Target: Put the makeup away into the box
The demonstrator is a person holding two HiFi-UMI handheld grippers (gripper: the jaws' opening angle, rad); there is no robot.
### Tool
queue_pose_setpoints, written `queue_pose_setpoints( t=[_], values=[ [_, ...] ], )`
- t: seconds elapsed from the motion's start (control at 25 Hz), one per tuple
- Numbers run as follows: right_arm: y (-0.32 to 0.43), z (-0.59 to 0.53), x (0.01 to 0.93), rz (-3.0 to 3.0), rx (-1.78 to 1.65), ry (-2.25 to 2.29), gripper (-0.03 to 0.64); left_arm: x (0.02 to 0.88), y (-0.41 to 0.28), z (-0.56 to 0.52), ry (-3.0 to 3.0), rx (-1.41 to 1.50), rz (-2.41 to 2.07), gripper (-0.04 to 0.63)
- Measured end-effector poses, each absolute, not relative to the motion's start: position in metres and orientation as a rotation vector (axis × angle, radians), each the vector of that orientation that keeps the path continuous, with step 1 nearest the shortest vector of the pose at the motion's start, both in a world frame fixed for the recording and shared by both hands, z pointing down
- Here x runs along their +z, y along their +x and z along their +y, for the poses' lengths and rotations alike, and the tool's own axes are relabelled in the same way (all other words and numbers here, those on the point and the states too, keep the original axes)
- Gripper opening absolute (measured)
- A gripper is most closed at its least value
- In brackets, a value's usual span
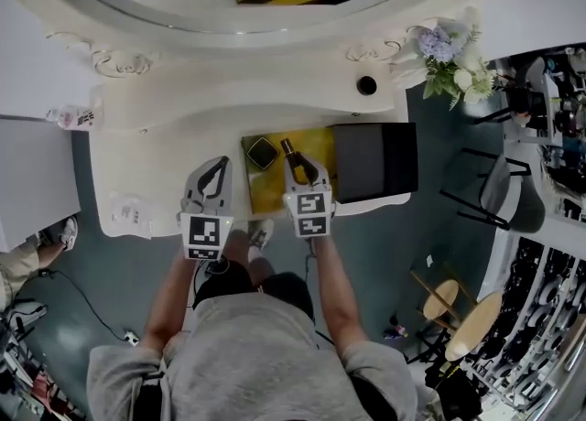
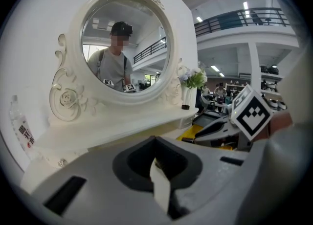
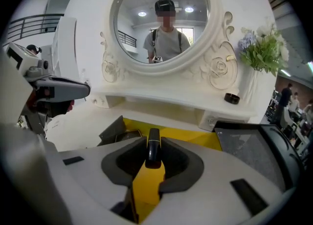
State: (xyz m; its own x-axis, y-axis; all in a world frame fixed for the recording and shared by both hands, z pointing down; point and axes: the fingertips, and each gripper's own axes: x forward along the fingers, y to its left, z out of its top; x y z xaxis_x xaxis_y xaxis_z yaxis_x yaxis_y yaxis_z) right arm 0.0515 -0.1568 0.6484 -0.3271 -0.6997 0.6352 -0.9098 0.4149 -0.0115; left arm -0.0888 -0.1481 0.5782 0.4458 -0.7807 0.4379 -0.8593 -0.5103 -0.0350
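Note:
A yellow-lined box (image 1: 316,146) (image 3: 195,138) lies open on the white dressing table, with a square black compact (image 1: 262,152) (image 3: 128,135) inside at its left. Its black lid (image 1: 374,161) (image 3: 249,146) lies flat to the right. My right gripper (image 1: 298,165) (image 3: 153,158) is shut on a slim black makeup tube (image 1: 287,148) (image 3: 153,146), which sticks out forward over the box's near part. My left gripper (image 1: 220,165) (image 2: 156,163) hovers over bare tabletop left of the box, jaws together and empty.
A round mirror in an ornate white frame (image 2: 63,101) stands behind. On the raised shelf sit a small black jar (image 1: 366,85) (image 3: 232,98) and a vase of flowers (image 1: 449,53) (image 3: 261,53). A paper packet (image 1: 131,213) lies at the table's left. A chair (image 1: 513,195) stands right.

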Motion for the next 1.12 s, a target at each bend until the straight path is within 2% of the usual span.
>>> queue_pose_setpoints(
  t=[0.64,0.72,1.12],
  values=[
    [0.051,-0.158,0.681,-2.061,0.58,1.284,0.102,0.592,-0.088,-0.135,2.473,0.611,-1.429,0.003],
    [0.05,-0.157,0.673,-2.076,0.571,1.287,0.123,0.583,-0.088,-0.135,2.484,0.599,-1.44,0.003],
    [0.063,-0.146,0.564,-2.212,0.38,1.49,0.112,0.513,-0.082,-0.119,2.584,0.513,-1.543,0.003]
  ],
)
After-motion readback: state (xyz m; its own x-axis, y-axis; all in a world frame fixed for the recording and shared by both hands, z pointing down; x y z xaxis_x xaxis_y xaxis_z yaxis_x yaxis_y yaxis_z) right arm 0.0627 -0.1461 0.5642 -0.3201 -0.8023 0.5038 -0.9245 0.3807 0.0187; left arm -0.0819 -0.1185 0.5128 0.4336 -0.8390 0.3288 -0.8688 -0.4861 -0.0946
